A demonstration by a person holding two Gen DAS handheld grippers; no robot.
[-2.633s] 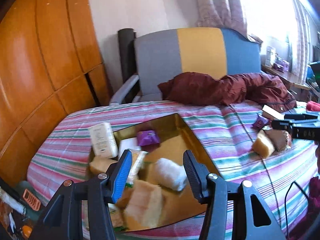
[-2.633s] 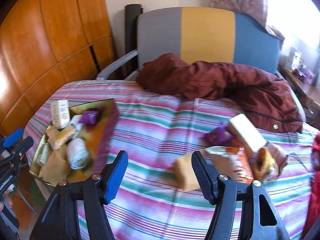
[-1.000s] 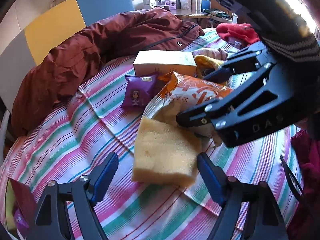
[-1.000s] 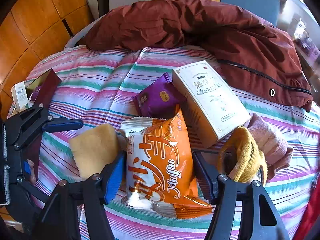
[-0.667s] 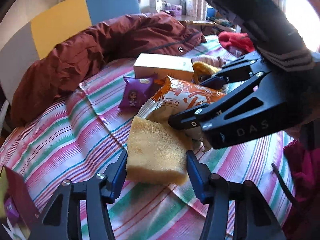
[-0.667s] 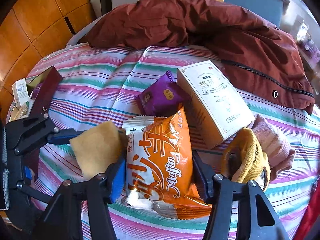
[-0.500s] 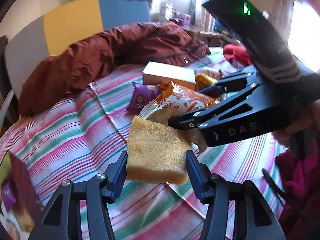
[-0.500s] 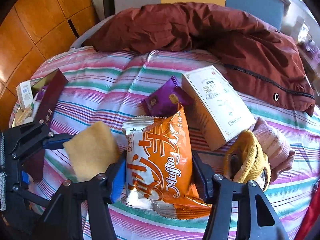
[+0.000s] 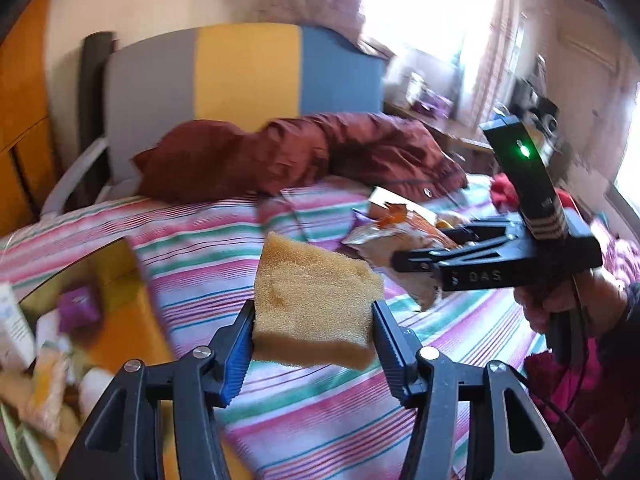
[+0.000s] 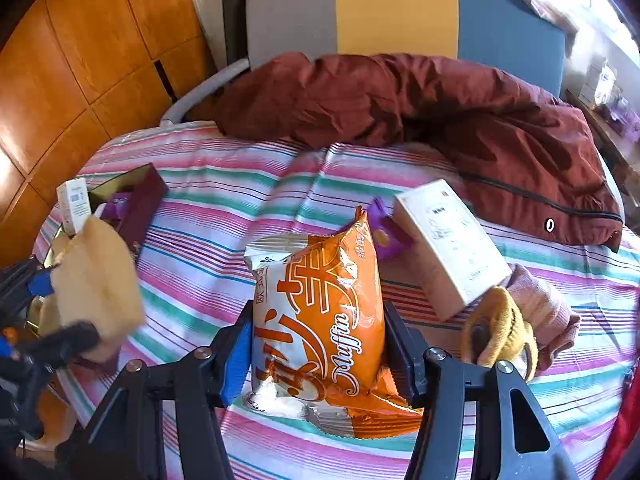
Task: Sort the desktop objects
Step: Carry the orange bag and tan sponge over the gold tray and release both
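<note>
My left gripper [image 9: 314, 334] is shut on a yellow sponge [image 9: 316, 304] and holds it in the air above the striped cloth; the sponge also shows at the left of the right wrist view [image 10: 96, 280]. My right gripper [image 10: 318, 350] is shut on an orange muffin bag [image 10: 320, 320], lifted slightly off the cloth; it also shows in the left wrist view [image 9: 400, 236]. A gold tray [image 9: 120, 320] with several items sits at the left, also seen in the right wrist view [image 10: 136, 188].
A white box [image 10: 450, 244], a purple packet [image 10: 386, 236] and yellow and pink gloves [image 10: 516, 320] lie on the striped cloth [image 10: 240, 184]. A maroon jacket [image 10: 400, 100] lies at the back before a chair. A wooden wardrobe stands at the left.
My left gripper closed on the sponge, lifted it and swung left toward the tray. My right gripper closed on the muffin bag and raised it slightly.
</note>
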